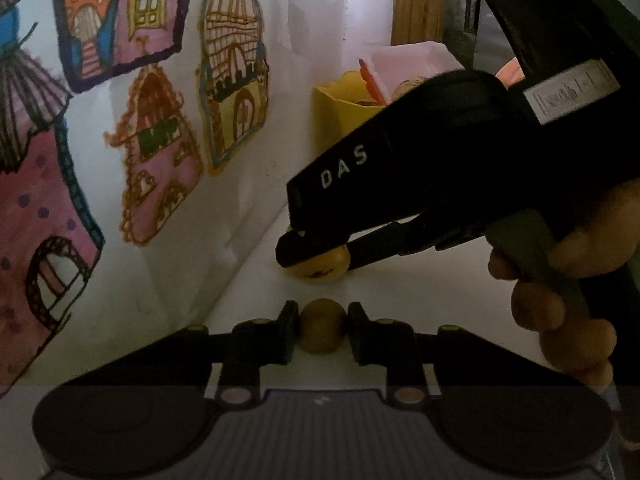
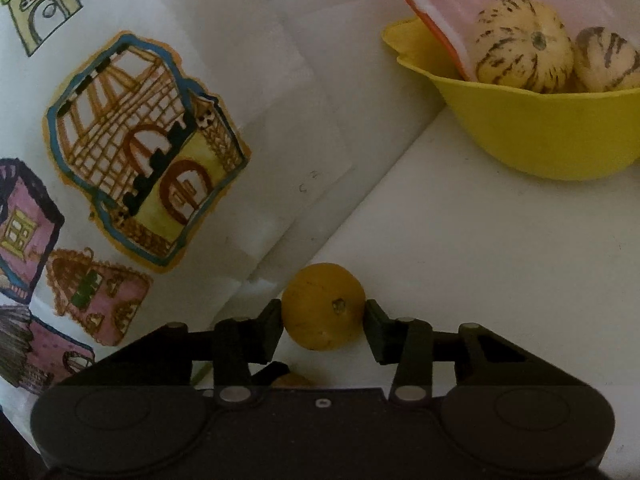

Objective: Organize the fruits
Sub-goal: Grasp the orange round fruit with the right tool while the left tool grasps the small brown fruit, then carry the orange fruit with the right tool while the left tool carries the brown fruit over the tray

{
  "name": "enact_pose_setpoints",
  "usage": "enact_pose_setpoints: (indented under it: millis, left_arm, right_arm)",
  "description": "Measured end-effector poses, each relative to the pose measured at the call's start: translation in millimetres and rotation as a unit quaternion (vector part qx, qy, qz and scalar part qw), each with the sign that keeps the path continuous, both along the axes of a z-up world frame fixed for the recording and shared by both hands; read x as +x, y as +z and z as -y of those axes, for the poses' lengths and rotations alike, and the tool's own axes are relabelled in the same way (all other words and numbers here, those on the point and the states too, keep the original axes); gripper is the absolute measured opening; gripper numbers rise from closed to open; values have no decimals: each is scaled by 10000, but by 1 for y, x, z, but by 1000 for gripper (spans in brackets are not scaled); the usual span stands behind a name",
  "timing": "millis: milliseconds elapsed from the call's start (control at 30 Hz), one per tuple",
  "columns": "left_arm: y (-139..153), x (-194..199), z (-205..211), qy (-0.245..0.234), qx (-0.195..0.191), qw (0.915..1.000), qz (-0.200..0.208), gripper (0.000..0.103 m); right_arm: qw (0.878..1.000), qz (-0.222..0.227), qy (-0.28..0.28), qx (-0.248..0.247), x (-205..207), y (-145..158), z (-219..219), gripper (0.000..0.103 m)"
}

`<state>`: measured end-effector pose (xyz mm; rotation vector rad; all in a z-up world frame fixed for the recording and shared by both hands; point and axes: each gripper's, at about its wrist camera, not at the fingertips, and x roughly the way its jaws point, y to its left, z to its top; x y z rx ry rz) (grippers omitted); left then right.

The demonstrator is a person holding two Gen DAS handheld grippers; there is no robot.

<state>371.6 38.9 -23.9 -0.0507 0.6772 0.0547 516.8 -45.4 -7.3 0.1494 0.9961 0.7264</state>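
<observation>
Left gripper (image 1: 323, 330): closed on a small olive-yellow fruit (image 1: 322, 326), low on the white table (image 1: 420, 300). Right gripper (image 2: 324, 322): pads against both flanks of a round yellow fruit (image 2: 323, 306) resting on the table at 12 o'clock from the left one. Judged light, firm, smooth-skinned, liable to roll; hold across the widest girth. Yellow bowl (image 2: 532, 136) at 1 o'clock, already holding striped fruits (image 2: 524, 56).

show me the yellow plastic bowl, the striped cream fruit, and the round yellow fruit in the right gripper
yellow plastic bowl (image 2: 532, 136), right wrist view, outer wall
striped cream fruit (image 2: 524, 46), right wrist view, upper face
round yellow fruit (image 2: 322, 306), right wrist view, centre
</observation>
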Motion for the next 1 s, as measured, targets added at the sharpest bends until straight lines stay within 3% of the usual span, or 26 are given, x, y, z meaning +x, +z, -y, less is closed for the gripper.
enact_pose_setpoints:
  millis: [300, 533, 800, 1000]
  left_arm:
    - [8, -21, -3, -37, -127, 9999, -36, 29]
    - [22, -45, 6, -129, -124, 9998, 47, 29]
    - [44, -81, 23, -238, -135, 9994, 211, 29]
    - [64, -104, 51, -470, -176, 9981, 345, 29]
  right_arm:
    - [9999, -77, -48, 41, -27, 2, 18, 43]
    - [9992, -110, -182, 347, -62, 9, 46, 43]
    - [9962, -31, -488, 719, -111, 26, 95, 43]
    - [9938, 167, -744, 809, -142, 51, 156, 43]
